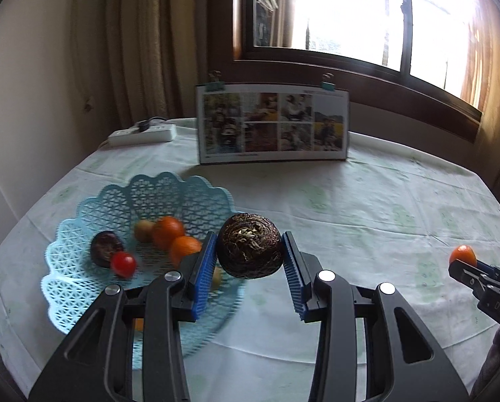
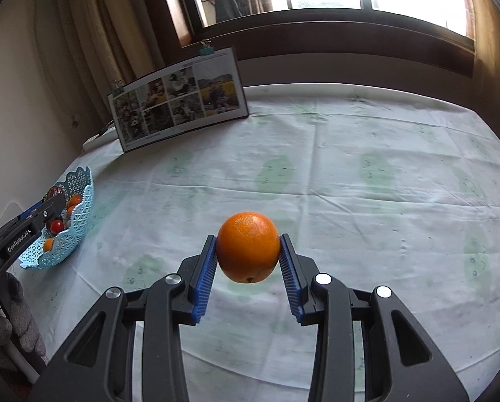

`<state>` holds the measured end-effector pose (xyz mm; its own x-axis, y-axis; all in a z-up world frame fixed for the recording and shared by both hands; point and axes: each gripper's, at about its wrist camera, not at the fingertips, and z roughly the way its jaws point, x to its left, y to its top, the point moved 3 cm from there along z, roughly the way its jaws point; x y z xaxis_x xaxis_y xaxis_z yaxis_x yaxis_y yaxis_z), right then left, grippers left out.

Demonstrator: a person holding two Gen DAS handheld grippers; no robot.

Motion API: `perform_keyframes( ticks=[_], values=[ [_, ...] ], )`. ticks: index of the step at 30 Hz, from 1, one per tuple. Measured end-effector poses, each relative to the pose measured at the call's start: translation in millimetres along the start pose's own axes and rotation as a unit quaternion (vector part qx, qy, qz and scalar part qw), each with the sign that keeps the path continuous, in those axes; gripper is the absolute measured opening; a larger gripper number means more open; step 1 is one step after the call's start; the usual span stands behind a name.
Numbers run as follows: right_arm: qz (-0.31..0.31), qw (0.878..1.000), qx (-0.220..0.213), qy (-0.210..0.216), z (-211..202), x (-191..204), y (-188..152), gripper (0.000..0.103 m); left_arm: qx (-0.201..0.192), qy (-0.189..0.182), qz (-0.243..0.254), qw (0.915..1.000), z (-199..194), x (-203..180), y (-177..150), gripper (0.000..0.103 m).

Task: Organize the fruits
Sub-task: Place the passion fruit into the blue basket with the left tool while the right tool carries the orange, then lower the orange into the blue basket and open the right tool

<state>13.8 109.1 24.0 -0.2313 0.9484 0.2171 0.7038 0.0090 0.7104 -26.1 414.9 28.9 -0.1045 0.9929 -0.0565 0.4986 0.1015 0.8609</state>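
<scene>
the left gripper (image 1: pixel 250 261) has its blue-padded jaws closed against both sides of a dark brown, wrinkled fruit (image 1: pixel 249 245), held clear above the surface (image 1: pixel 350 207) at the right-hand edge of the light blue lattice basket (image 1: pixel 82 244). the basket sits toward the left side of the surface, which is covered with a pale cloth printed in faint green. inside the basket lie two orange fruits (image 1: pixel 168 231), touching each other, a small yellowish fruit (image 1: pixel 144 230) just beside them, a dark purple fruit (image 1: pixel 106 248) and a red cherry tomato (image 1: pixel 123 264) touching it. the right gripper (image 2: pixel 247 254) has its jaws clamped on an orange (image 2: pixel 247 247), held above the bare middle of the surface, well apart from the basket. a photo board (image 1: pixel 272 123) with binder clips along its top edge stands upright at the far side, below the window (image 1: pixel 367 16). a white power strip (image 1: pixel 143 134) lies at the far left corner near the curtain (image 1: pixel 133 40).
</scene>
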Motion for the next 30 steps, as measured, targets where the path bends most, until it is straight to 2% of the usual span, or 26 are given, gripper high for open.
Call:
perform_keyframes(
  ticks=[9, 15, 17, 19, 23, 25, 30],
  values=[
    [-0.025, 1.0, 0.011, 0.016, 11, 34, 0, 0.038, 0.004, 0.039, -0.041, 0.9984, 8, 56, 0, 0.04],
    [-0.032, 0.999, 0.015, 0.023, 16, 47, 0, 0.038, 0.009, 0.051, -0.053, 0.9972, 14, 77, -3, 0.041],
    [-0.036, 0.999, 0.016, 0.025, 17, 52, 0, 0.038, 0.006, 0.051, -0.056, 0.9971, 14, 81, -2, 0.046],
    [-0.041, 0.999, 0.017, 0.027, 18, 58, 1, 0.038, -0.001, 0.058, -0.062, 0.9964, 12, 84, -2, 0.069],
    [-0.053, 0.998, 0.014, 0.036, 19, 75, 7, 0.038, -0.015, 0.071, -0.06, 0.9955, 5, 91, 0, 0.072],
    [-0.062, 0.997, 0.011, 0.045, 20, 87, 11, 0.038, -0.019, 0.074, -0.06, 0.9953, 2, 94, 1, 0.08],
    [-0.088, 0.993, 0.007, 0.074, 25, 122, 18, 0.038, -0.021, 0.09, -0.06, 0.9939, -3, 105, -2, 0.084]
  ],
)
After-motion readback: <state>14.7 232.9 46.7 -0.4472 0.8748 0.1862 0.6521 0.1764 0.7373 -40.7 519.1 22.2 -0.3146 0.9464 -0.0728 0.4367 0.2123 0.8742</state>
